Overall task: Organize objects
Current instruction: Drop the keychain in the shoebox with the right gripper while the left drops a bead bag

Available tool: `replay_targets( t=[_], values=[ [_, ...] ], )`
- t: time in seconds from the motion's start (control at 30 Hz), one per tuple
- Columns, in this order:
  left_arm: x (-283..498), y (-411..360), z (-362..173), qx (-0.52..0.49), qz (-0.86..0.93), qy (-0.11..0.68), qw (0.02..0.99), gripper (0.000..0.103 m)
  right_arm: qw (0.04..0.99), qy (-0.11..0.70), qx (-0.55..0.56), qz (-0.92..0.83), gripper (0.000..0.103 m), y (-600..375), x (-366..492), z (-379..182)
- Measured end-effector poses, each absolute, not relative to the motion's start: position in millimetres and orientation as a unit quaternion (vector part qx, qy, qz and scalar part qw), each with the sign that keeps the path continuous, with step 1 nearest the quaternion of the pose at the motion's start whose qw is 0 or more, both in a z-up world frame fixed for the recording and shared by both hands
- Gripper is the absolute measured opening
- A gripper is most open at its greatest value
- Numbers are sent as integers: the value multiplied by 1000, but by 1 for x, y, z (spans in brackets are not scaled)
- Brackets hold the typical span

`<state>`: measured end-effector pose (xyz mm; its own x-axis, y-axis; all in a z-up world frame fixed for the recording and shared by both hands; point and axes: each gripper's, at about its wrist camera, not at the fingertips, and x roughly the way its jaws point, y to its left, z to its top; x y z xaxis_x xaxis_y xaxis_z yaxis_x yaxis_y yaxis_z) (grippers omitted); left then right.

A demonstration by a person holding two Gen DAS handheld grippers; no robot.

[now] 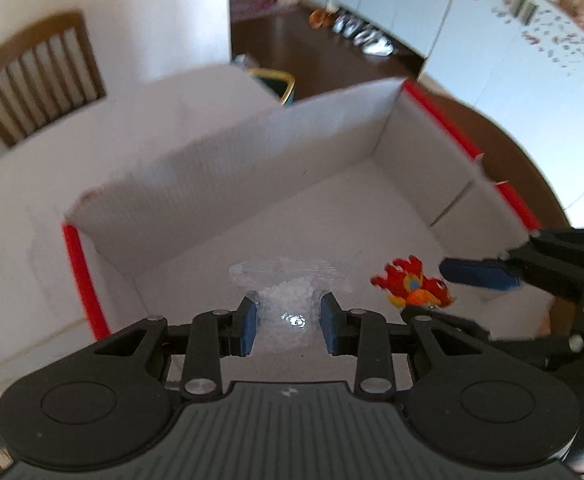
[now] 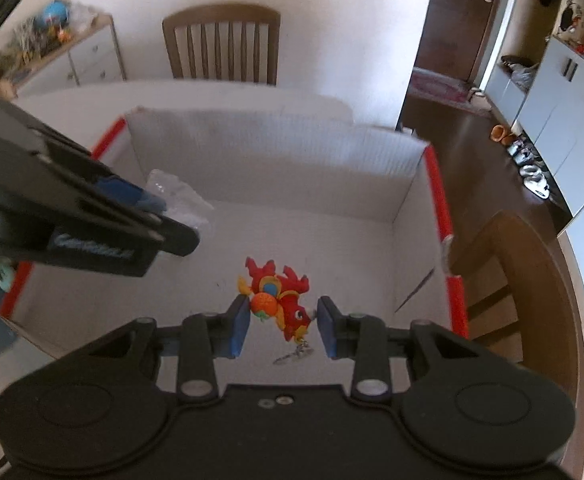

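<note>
So a white cardboard box (image 1: 228,168) with red-taped edges is sat on a white tabletop (image 1: 8,248), open at the top, and both hand-held grippers are pointed down into it.

The left hand-held gripper (image 1: 290,326) is closed partway on a small clear plastic bag (image 1: 288,312) of white granules; the blue pads (image 1: 248,330) are pressed against the bag's sides, with the crinkled top of the bag fanned out above them. The bag is held over the box floor, near the left-middle of the box. Whether its bottom is touching the floor can't be told.

The right hand-held gripper (image 2: 282,326) is closed partway on a little red and orange toy figure (image 2: 280,300), some kind of dragon or fish thing with a keychain ring (image 2: 295,354) dangled under it. The toy is pinched between the blue pads, over the box floor toward the right side. In the left wrist view the same toy (image 1: 411,286) is seen just beside the bag, not touching it.

A wooden chair (image 2: 222,44) is parked against the wall behind the tabletop, and a dark wood floor (image 1: 303,52) is seen beyond.
</note>
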<state>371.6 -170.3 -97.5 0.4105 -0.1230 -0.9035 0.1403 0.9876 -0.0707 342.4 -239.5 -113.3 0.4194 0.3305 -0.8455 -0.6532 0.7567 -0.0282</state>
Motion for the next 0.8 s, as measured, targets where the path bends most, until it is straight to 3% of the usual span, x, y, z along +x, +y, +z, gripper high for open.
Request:
replay_targets(
  t=[0.57,0.8],
  values=[
    [388,-189,-145,19,-65,610,789,32,779,505,-203,311,34,-222,357,-146],
    [396,-188,-142,32,-63,609,790,41,783,500,-194,315,37,-228,354,-140]
  ],
)
